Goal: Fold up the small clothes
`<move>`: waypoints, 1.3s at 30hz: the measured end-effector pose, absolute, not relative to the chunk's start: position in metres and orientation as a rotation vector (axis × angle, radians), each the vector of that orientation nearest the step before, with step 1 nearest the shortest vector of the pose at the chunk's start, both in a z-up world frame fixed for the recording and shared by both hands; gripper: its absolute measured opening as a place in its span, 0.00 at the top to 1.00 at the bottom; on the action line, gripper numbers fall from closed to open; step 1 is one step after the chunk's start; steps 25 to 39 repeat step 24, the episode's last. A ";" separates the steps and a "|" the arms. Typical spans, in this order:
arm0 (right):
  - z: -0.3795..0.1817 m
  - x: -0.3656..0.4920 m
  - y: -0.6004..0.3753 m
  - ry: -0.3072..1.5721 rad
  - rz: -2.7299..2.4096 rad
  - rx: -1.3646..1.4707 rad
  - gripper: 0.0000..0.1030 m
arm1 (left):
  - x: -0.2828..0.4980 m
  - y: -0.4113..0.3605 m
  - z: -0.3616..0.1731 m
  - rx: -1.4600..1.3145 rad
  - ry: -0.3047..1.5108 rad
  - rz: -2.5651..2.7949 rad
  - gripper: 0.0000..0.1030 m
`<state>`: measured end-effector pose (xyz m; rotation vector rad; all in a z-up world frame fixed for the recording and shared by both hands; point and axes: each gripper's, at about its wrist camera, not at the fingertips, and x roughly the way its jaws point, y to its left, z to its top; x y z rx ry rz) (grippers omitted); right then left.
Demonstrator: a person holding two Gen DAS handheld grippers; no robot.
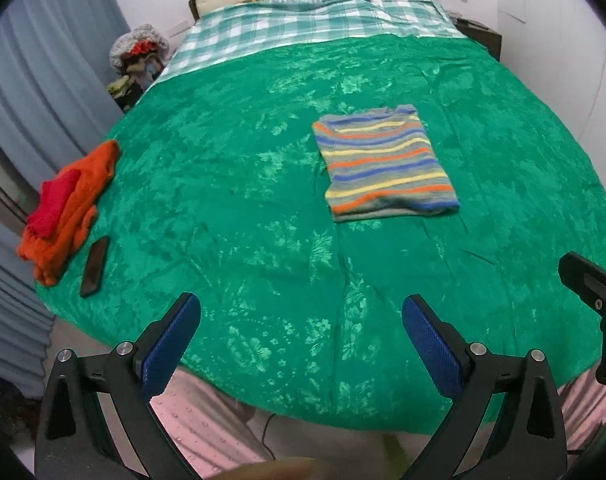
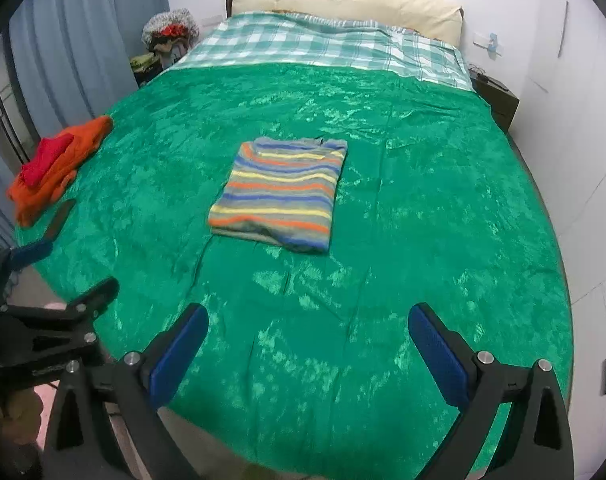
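Note:
A striped shirt (image 1: 387, 160), grey with blue, yellow and orange bands, lies folded into a neat rectangle on the green bedspread (image 1: 263, 208); it also shows in the right wrist view (image 2: 281, 194). My left gripper (image 1: 301, 312) is open and empty, held near the bed's front edge, well short of the shirt. My right gripper (image 2: 307, 320) is open and empty, also back near the front edge. An orange and red pile of clothes (image 1: 67, 208) lies at the bed's left edge, also in the right wrist view (image 2: 55, 164).
A dark phone (image 1: 95, 266) lies beside the orange pile. A checked blanket (image 1: 311, 24) and a cream pillow (image 2: 343, 4) are at the head. Blue curtains (image 1: 31, 80) hang at left, a nightstand (image 2: 497, 96) at right. The right gripper's body (image 1: 595, 292) shows at the left view's right edge.

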<state>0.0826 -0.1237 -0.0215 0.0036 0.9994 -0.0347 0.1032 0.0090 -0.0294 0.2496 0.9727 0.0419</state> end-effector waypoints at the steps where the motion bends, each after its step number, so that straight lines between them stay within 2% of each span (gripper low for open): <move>1: -0.020 0.082 -0.123 1.010 -0.048 0.004 0.03 | 0.101 0.009 -0.027 0.252 0.970 0.043 0.02; 39: -0.007 0.073 -0.118 0.983 -0.085 -0.037 0.03 | 0.096 0.007 -0.007 0.192 0.947 -0.009 0.02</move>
